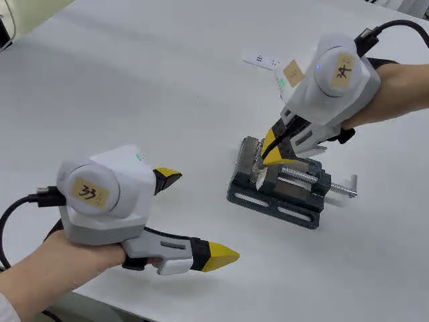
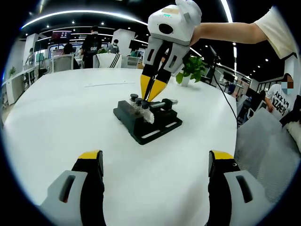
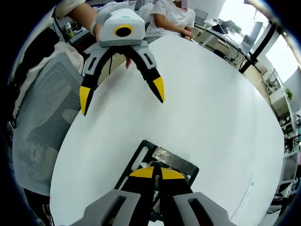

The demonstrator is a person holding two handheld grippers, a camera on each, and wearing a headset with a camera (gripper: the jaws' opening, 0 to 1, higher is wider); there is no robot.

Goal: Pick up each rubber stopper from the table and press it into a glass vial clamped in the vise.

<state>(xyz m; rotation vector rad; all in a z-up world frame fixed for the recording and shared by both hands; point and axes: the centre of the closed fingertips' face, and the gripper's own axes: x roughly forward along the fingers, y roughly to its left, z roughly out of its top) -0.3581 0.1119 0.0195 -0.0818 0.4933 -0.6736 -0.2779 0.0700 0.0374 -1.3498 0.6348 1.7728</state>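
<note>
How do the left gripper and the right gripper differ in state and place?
The left gripper is open, jaws wide apart; the right gripper has its jaws together. The left hangs over bare table; the right points down at the vise. Both have yellow tips.

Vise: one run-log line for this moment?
left gripper: open, over table, apart from vise | right gripper: shut, tips down at vials in vise

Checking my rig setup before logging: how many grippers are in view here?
2. The left gripper, open, hovers over the table; the right gripper, shut, points down at the vise.
</note>
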